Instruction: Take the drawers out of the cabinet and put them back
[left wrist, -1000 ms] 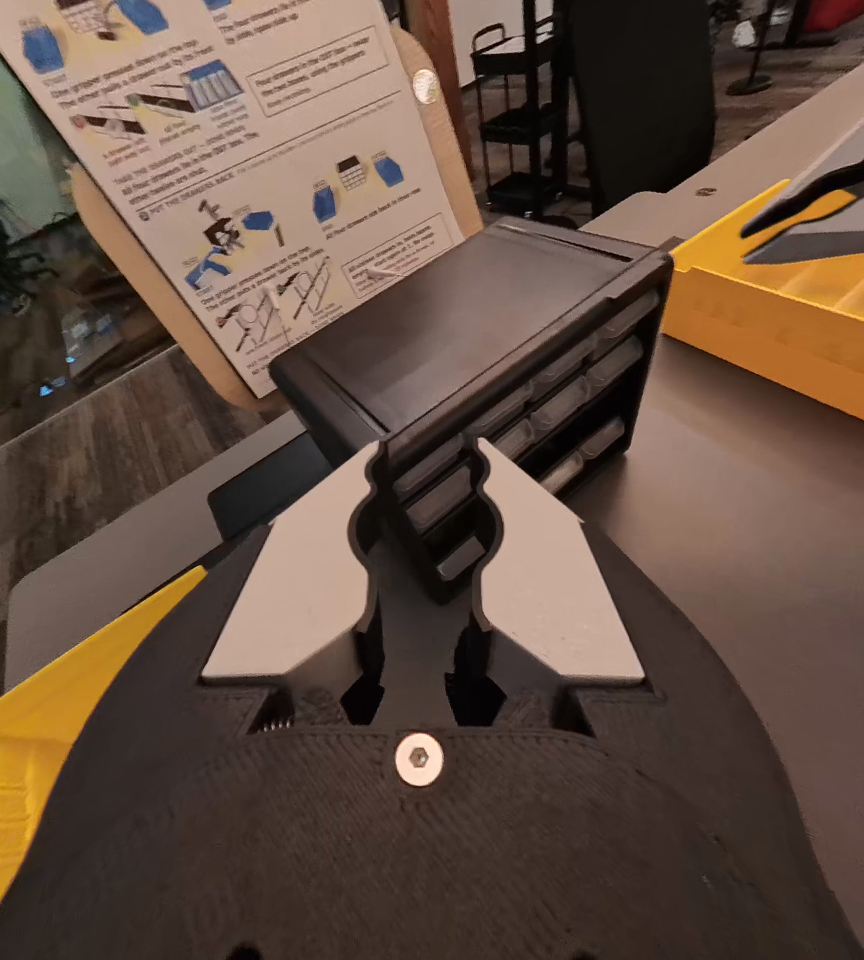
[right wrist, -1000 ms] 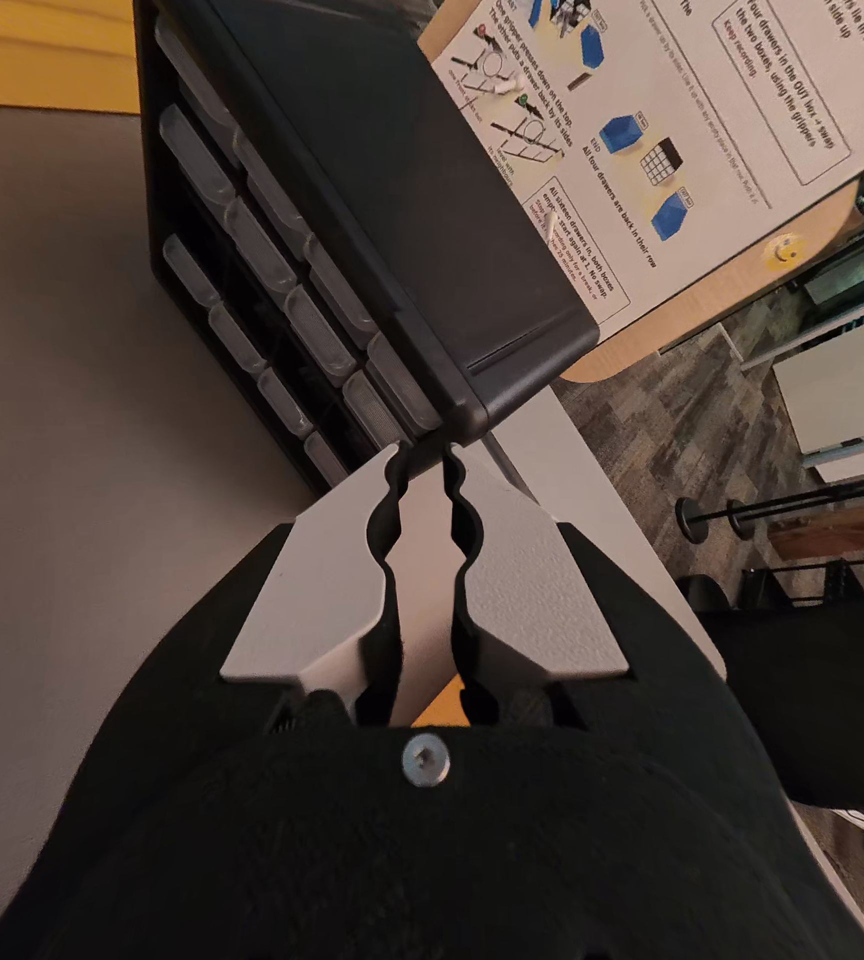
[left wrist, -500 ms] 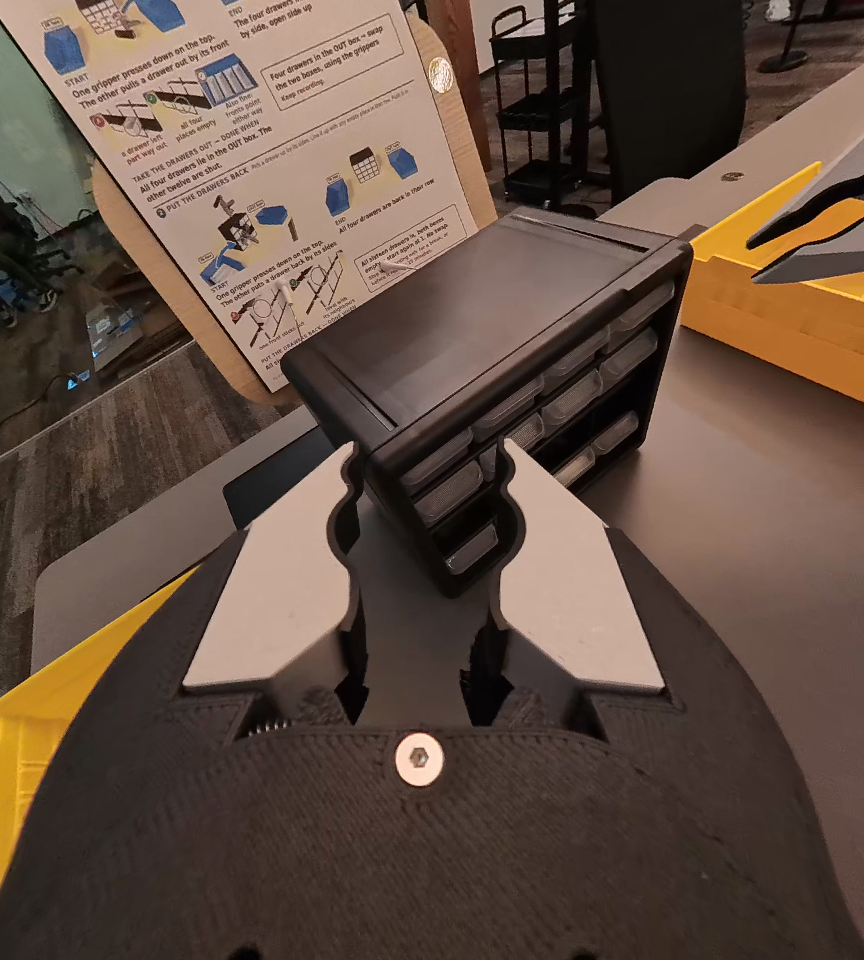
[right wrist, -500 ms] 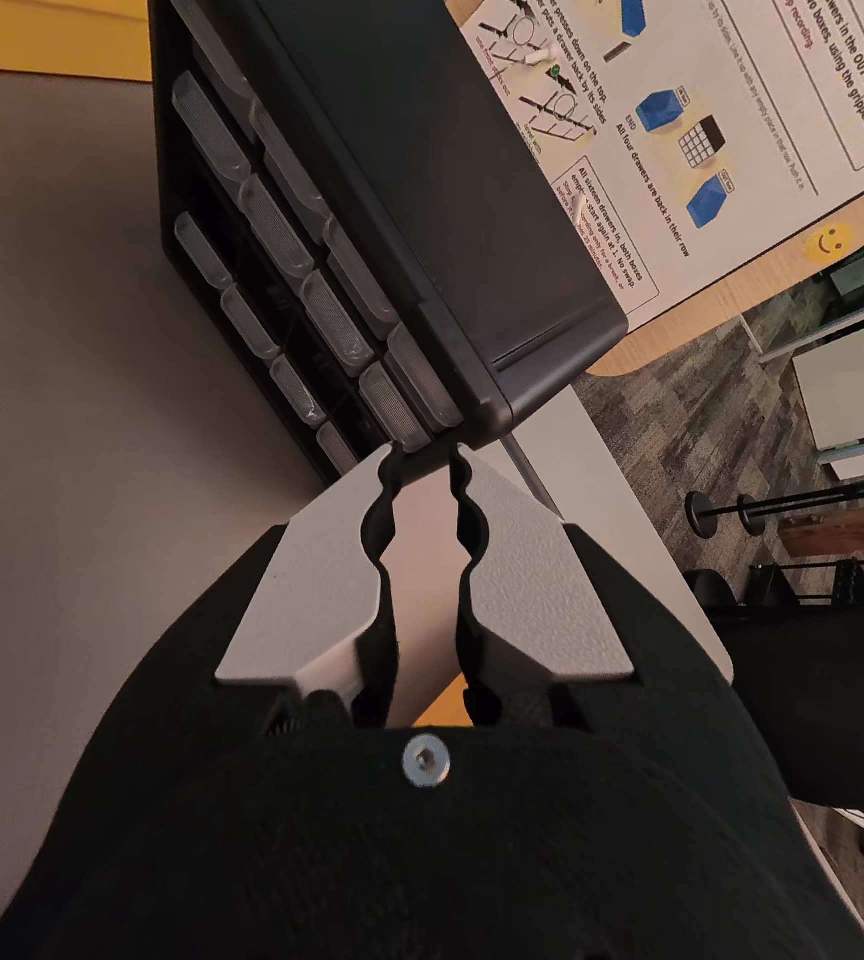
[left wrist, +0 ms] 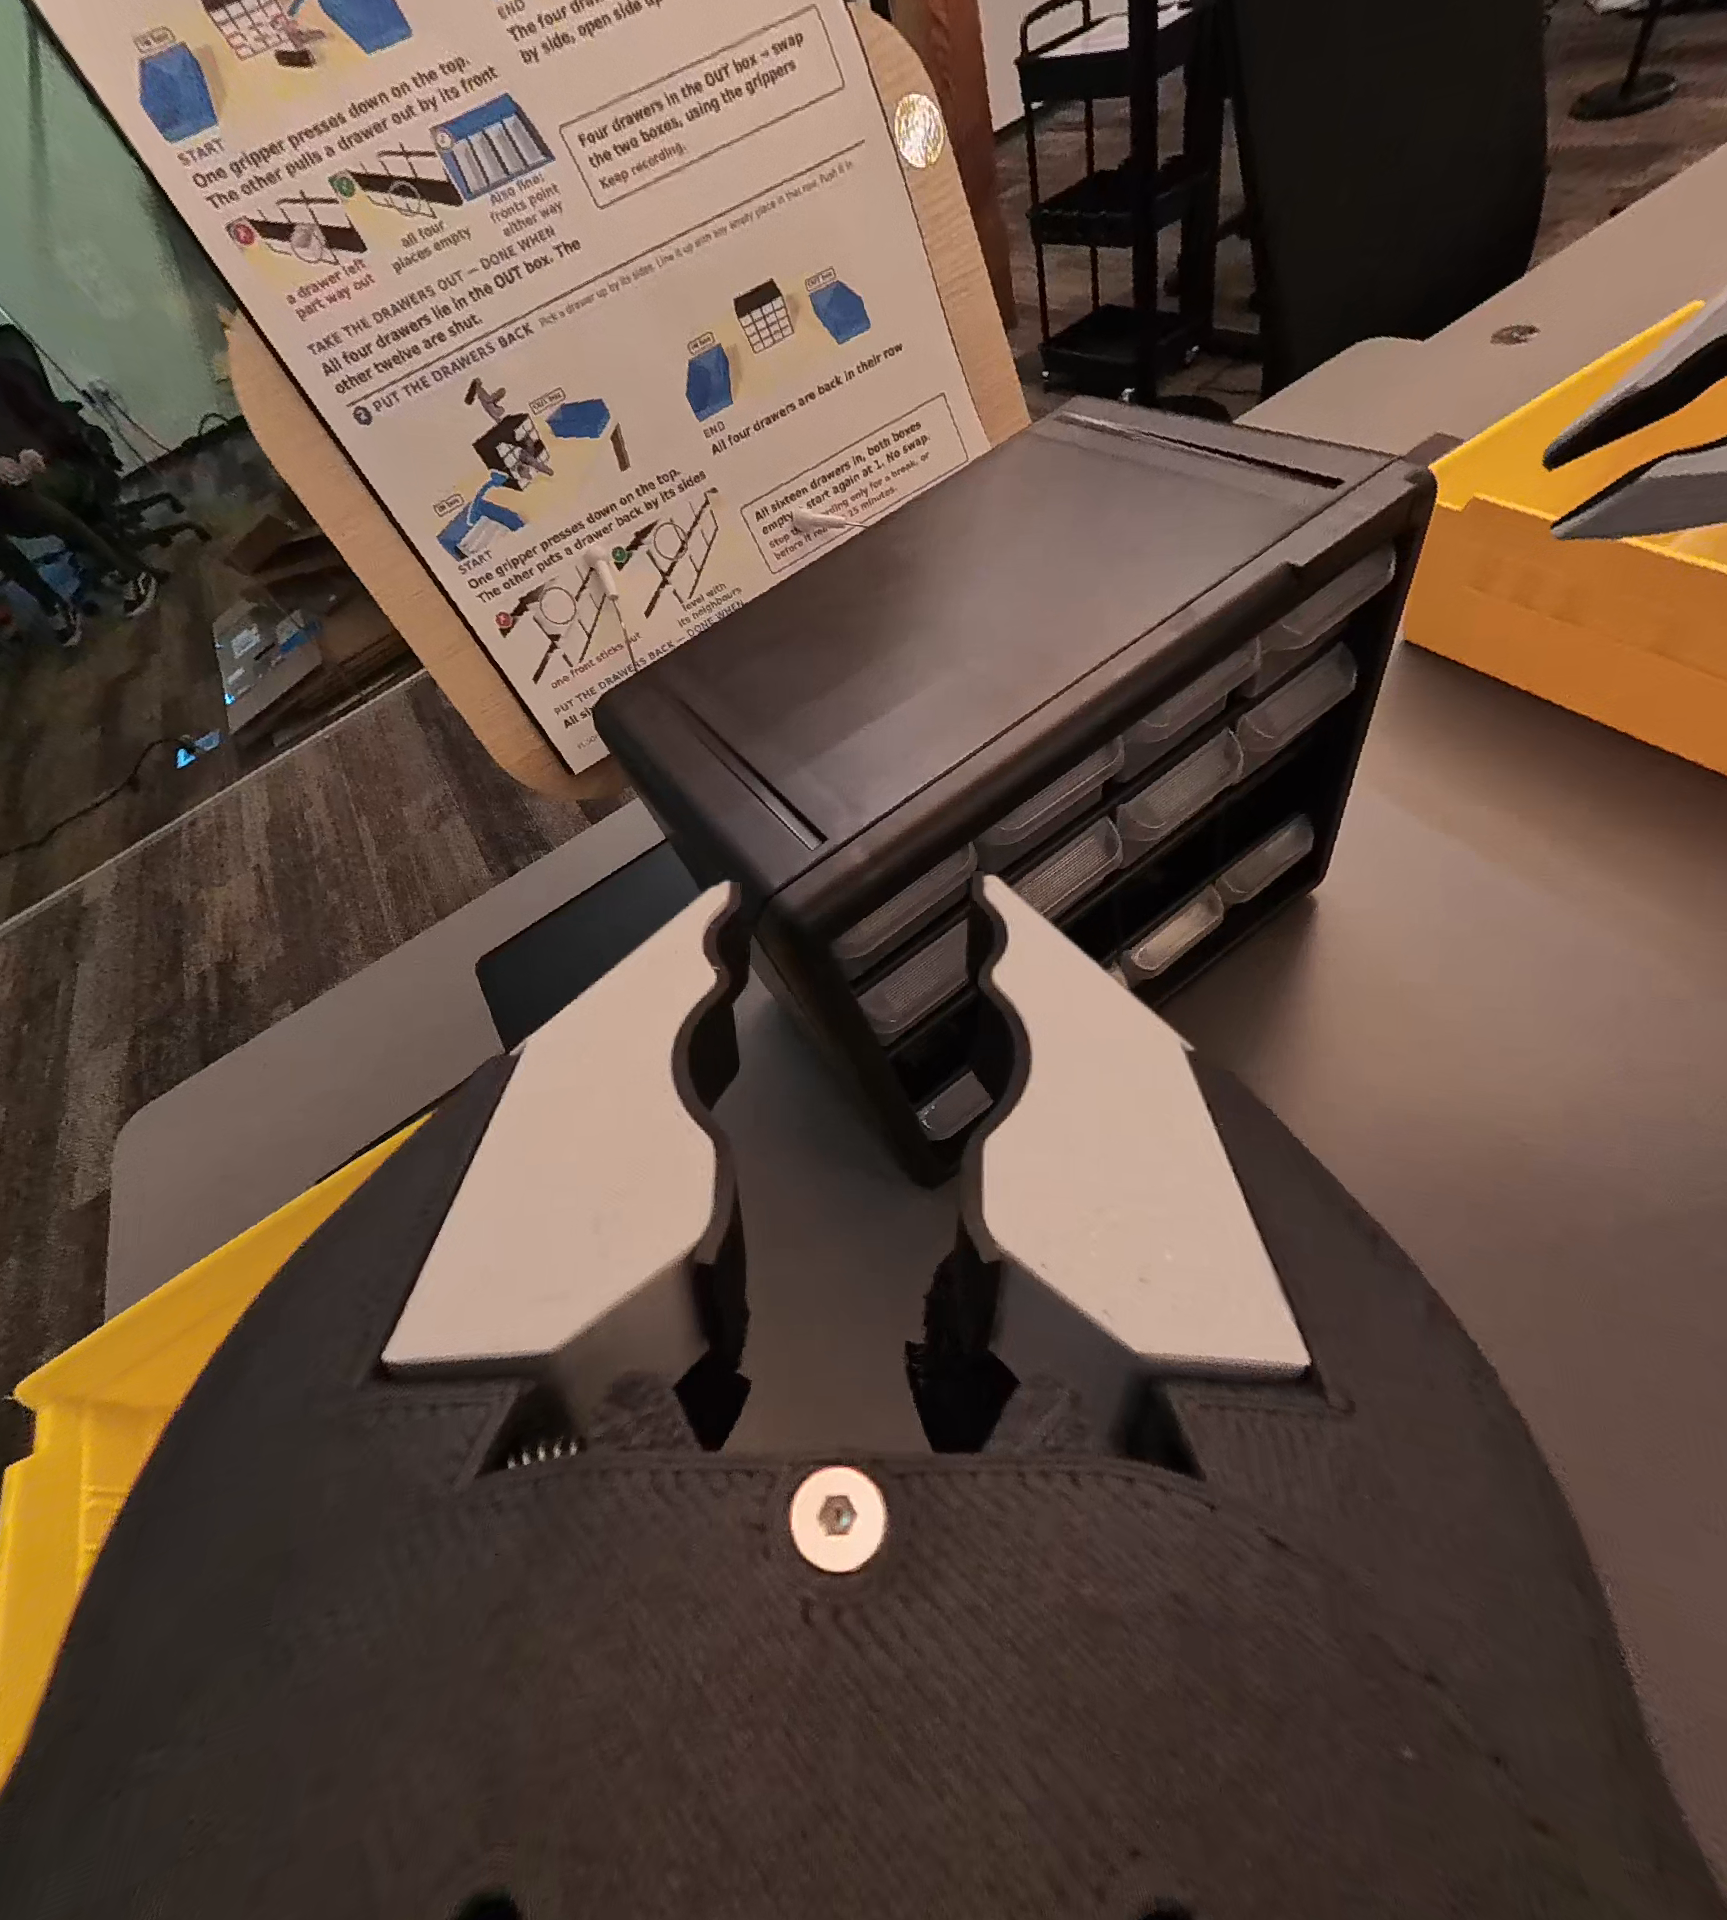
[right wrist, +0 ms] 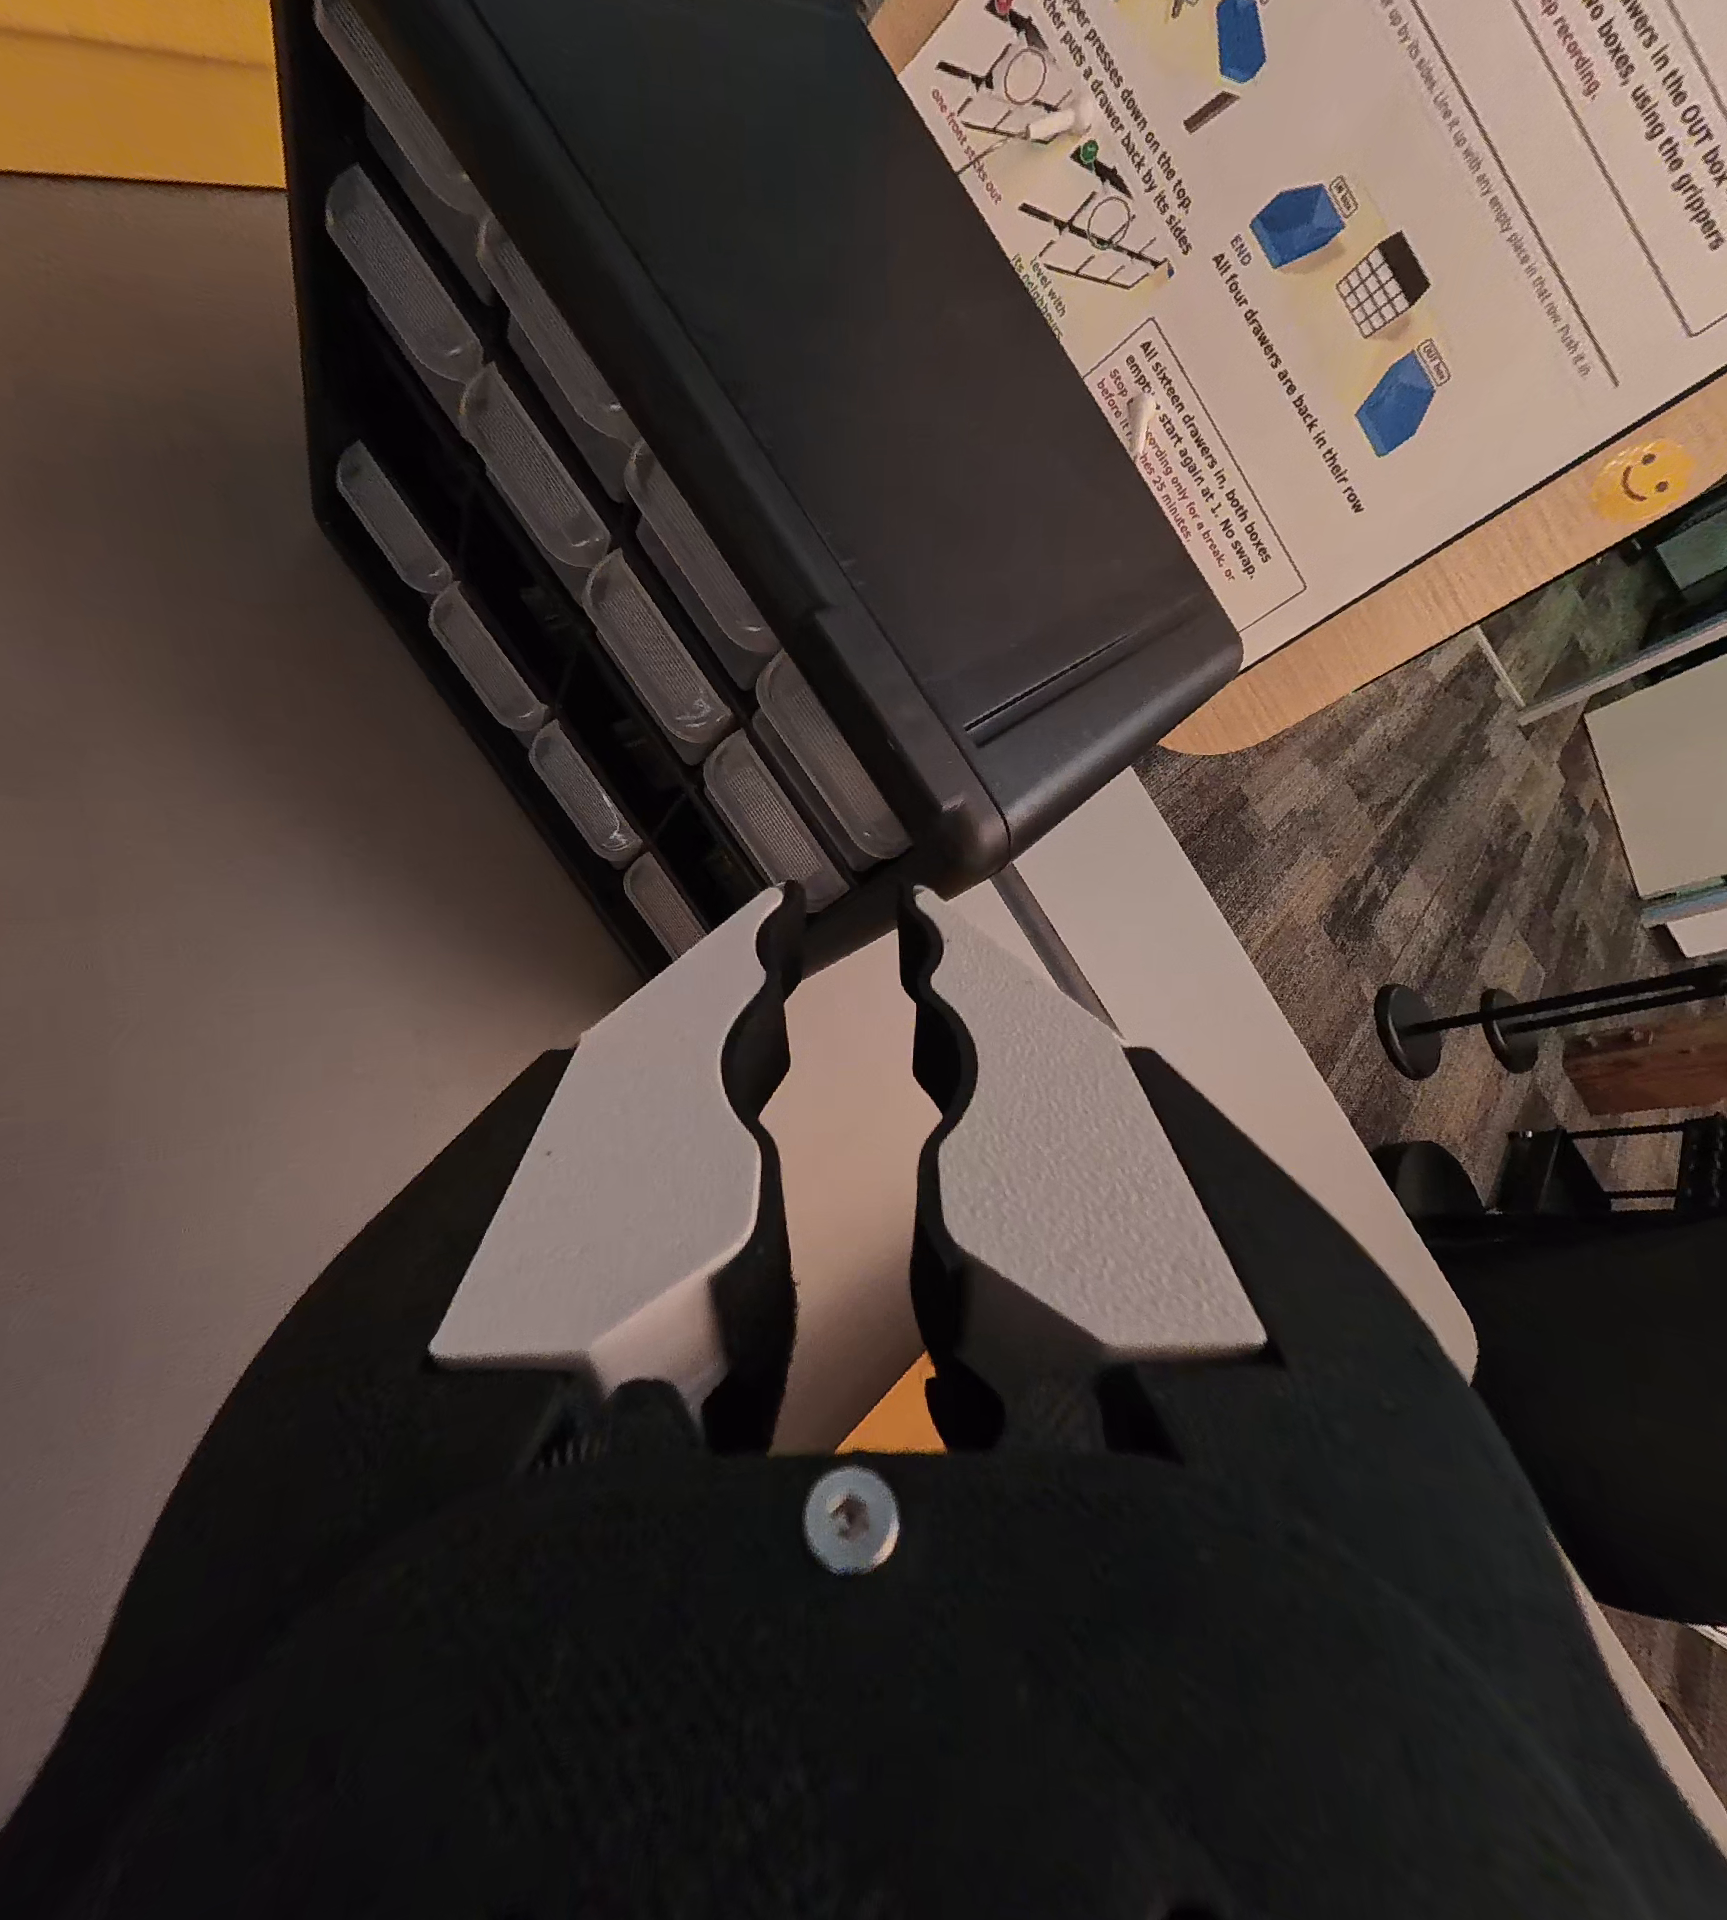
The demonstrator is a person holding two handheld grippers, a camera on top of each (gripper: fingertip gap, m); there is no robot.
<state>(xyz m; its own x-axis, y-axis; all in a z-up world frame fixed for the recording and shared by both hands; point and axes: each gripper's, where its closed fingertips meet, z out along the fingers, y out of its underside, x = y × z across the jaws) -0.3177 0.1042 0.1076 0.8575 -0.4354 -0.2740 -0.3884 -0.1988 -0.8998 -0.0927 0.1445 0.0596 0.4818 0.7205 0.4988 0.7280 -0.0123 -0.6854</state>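
Observation:
A black cabinet (left wrist: 1025, 644) with small clear drawers (left wrist: 1181, 790) stands on the grey table. One row of slots, the second from the bottom, looks dark and empty. My left gripper (left wrist: 859, 914) is open and empty, just short of the cabinet's near front corner. My right gripper (right wrist: 846, 904) is narrowly open and empty, its tips close to the cabinet's (right wrist: 838, 416) opposite front corner, apart from it. The right gripper also shows in the left wrist view (left wrist: 1690, 416), held above a yellow box.
A yellow box (left wrist: 1565, 623) lies right of the cabinet, another yellow box (left wrist: 59, 1455) at the table's near left edge. An instruction poster (left wrist: 547, 312) leans behind the cabinet. A black chair (right wrist: 1617, 1403) stands beyond the table edge (right wrist: 1254, 1039). There is about 25 cm between the tips of the two grippers.
My left gripper has opened wider and drawn back a little from the cabinet's corner. My right gripper's fingers have parted slightly and it has shifted a little along the cabinet.

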